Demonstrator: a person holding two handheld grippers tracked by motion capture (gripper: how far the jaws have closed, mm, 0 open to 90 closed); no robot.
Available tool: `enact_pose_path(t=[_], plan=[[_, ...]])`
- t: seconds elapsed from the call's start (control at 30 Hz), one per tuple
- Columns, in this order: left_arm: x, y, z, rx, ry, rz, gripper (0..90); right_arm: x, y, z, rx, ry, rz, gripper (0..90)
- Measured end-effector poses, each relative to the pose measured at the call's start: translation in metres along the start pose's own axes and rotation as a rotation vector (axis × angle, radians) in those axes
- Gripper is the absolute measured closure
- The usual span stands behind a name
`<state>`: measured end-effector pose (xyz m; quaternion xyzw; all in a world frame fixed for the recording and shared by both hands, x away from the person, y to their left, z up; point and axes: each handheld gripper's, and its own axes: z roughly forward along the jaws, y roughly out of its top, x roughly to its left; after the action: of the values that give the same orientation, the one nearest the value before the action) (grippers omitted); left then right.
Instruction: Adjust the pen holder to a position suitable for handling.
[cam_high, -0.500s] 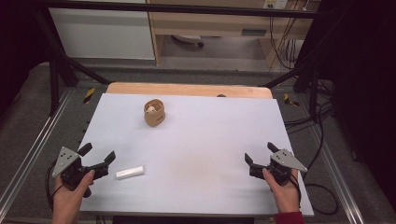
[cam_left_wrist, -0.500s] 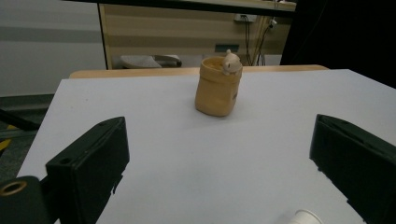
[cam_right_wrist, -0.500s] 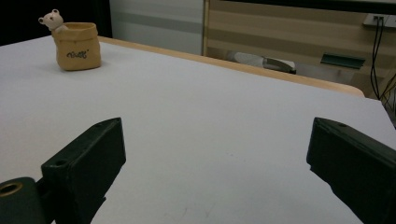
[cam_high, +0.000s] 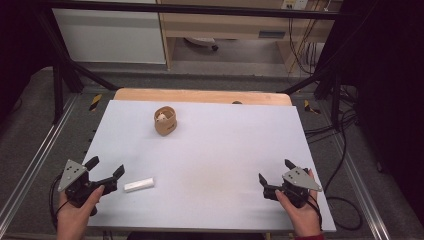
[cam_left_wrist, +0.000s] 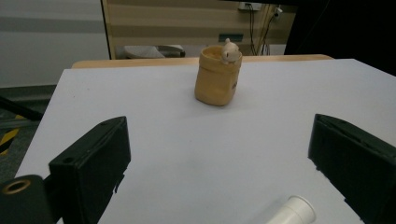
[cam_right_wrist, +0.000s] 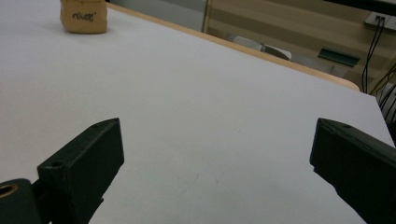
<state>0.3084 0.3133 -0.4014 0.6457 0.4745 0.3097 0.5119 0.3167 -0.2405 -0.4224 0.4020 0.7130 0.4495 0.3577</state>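
A tan pot (cam_high: 165, 121) with a small white figure at its rim (cam_left_wrist: 229, 49) stands on the white table (cam_high: 210, 150), toward the far left. A short white cylinder (cam_high: 139, 184) lies near the front left edge. Just left of it, my left gripper (cam_high: 106, 166) is open and empty. In the left gripper view the cylinder (cam_left_wrist: 294, 212) lies close to the right jaw without touching it, and the pot (cam_left_wrist: 217, 74) stands well ahead of the left gripper (cam_left_wrist: 217, 126). My right gripper (cam_high: 275, 170) is open and empty at the front right. It (cam_right_wrist: 217, 128) looks over bare table, with the pot (cam_right_wrist: 83, 16) far off to the left.
A wooden board edge (cam_high: 200, 95) runs along the table's far side. Metal frame rails (cam_high: 35, 150) flank the table, and cables (cam_high: 345, 135) hang at the right. Cabinets (cam_high: 110, 35) stand beyond the table.
The right gripper has drifted slightly toward the near edge. The left gripper, cylinder and pot are where they were.
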Motion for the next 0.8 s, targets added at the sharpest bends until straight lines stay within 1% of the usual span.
enact_pose_path(t=[0.07,0.2,0.3,0.4,0.47,0.6,0.67,0.73,0.8], plan=[[-0.001,-0.002,0.000,0.020,0.010,0.006,6.6,0.002,-0.001,-0.001,0.017,-0.002,-0.006,3.3],[0.001,-0.005,0.000,0.062,0.026,0.001,9.9,0.003,-0.001,0.001,0.029,0.003,-0.004,3.3],[0.000,-0.008,-0.001,0.095,0.044,0.001,16.2,0.003,-0.002,0.002,0.036,0.005,0.000,3.3],[-0.003,-0.009,-0.001,0.118,0.050,0.028,21.7,0.003,-0.001,0.002,0.033,0.008,-0.005,3.3],[-0.006,-0.009,-0.001,0.122,0.056,0.042,28.3,0.003,-0.002,0.002,0.036,0.008,-0.003,3.3],[-0.010,-0.009,0.000,0.133,0.062,0.051,33.8,0.002,-0.004,0.003,0.045,0.011,0.000,3.4],[-0.010,-0.010,0.000,0.144,0.055,0.057,37.6,0.001,-0.004,0.003,0.051,0.011,0.005,3.4],[-0.009,-0.012,0.000,0.165,0.051,0.063,41.2,0.002,-0.004,0.003,0.053,0.009,0.002,3.4],[-0.008,-0.013,0.000,0.180,0.049,0.061,47.6,0.003,-0.004,0.003,0.056,0.010,-0.003,3.4]])
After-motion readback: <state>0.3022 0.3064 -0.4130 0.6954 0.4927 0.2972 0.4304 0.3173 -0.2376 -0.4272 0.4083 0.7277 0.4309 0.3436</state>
